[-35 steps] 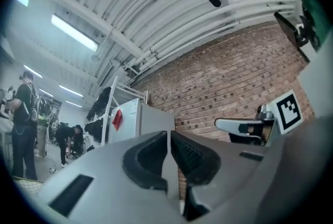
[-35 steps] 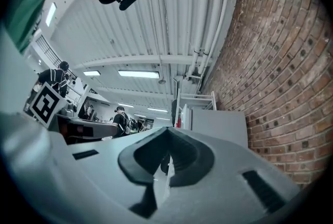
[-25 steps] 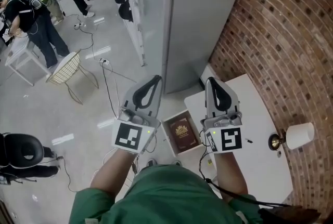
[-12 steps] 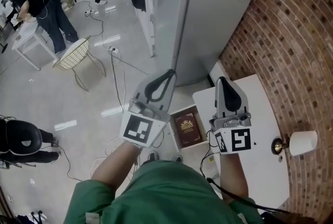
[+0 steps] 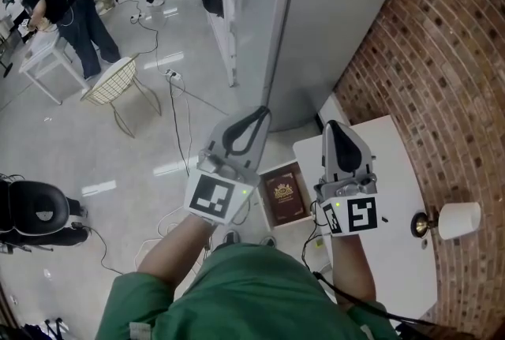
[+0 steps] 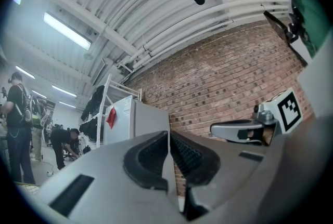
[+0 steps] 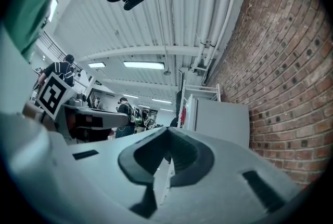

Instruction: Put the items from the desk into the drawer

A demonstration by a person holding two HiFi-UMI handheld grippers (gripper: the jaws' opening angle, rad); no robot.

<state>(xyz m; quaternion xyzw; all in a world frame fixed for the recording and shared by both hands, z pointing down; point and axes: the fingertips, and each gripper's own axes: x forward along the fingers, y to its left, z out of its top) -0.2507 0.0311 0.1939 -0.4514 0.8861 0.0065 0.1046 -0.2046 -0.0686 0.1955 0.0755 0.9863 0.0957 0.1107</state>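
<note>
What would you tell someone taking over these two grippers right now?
Left gripper: shut, empty, held up in the air. Right gripper: the same.
A brown book lies in what looks like the open drawer beside the white desk.
On the desk: what looks like a small lamp and a tiny dark thing.
Done, seemingly: the book. Left: the remaining desk items.

A brick wall (image 5: 442, 54) stands beside a tall grey cabinet (image 5: 331, 23) on glossy floor (image 5: 95, 157).

A small lamp (image 5: 448, 220) is stood on the white desk (image 5: 394, 161) at right. A brown book (image 5: 284, 196) is laid in its open drawer (image 5: 288, 227).
</note>
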